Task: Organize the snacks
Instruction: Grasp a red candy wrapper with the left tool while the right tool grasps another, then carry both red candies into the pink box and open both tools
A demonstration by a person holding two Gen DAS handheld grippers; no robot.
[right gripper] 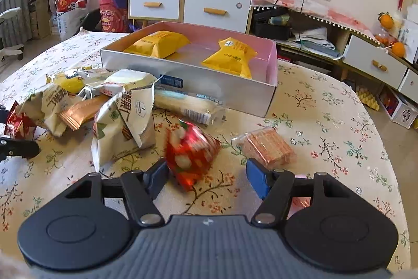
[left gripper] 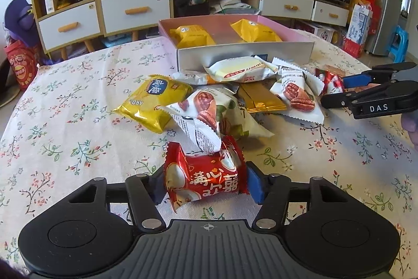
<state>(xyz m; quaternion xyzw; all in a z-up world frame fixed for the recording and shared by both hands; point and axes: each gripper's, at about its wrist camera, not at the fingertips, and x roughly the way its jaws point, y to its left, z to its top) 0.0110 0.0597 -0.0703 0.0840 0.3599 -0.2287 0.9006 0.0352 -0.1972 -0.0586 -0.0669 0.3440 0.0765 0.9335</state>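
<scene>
Red foil packet (left gripper: pixel 206 181), printed in gold characters: sitting between the left gripper (left gripper: pixel 206 184) pads, which are pressing its two ends; the wrapper is crumpling, so the hold looks soft and could be slipping when lifted. A white pecan packet (left gripper: pixel 201 119) is leaning its tail onto it and is likely being dragged along.

Second red packet (right gripper: pixel 192 152): lying blurred between the right gripper (right gripper: pixel 209 174) fingers, jaws standing wide; it is touching the left pad only, as far as the blur allows, so it is not being held. Closing off-centre risks squirting it sideways toward the clear-wrapped wafer (right gripper: pixel 266 147) just beside it.

Loose pile of packets (right gripper: pixel 86 98): crowding the table (left gripper: pixel 65 143) between grippers and box.

Silver box (right gripper: pixel 188 80), pink inside, holding two yellow packets (right gripper: pixel 230 56): waiting beyond the pile; its near wall could be catching a low carry.
</scene>
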